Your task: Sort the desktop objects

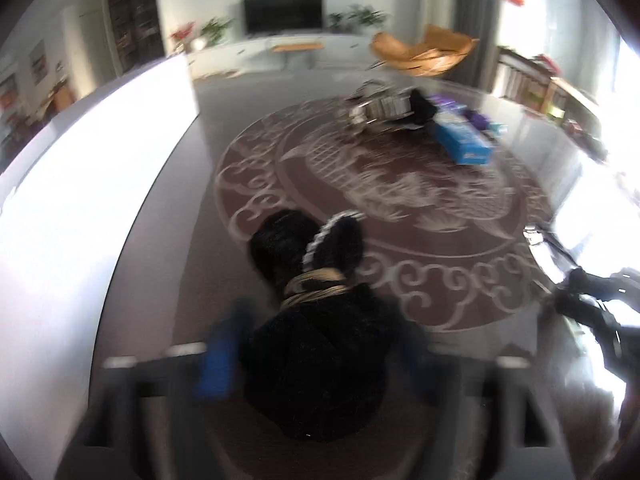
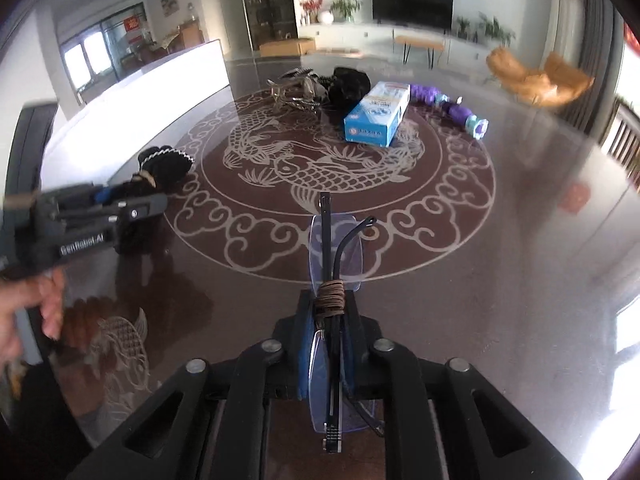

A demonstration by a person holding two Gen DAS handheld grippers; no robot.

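My left gripper (image 1: 316, 352) is shut on a black furry pouch (image 1: 316, 304) tied with tan cord, low over the dark round table (image 1: 168, 240); the view is motion-blurred. It also shows in the right wrist view (image 2: 120, 204) with the pouch (image 2: 164, 164) sticking out beyond it. My right gripper (image 2: 326, 344) is shut on folded glasses (image 2: 332, 248) with clear lenses, bound with brown cord, above the table's near side. My right gripper appears at the right edge of the left wrist view (image 1: 588, 300).
At the far side of the table lie a blue box (image 2: 378, 114), a purple folded umbrella (image 2: 452, 108), a second black pouch (image 2: 348, 84) and a heap of metal clips (image 2: 298, 90). A white counter (image 1: 80, 168) runs along the table's left.
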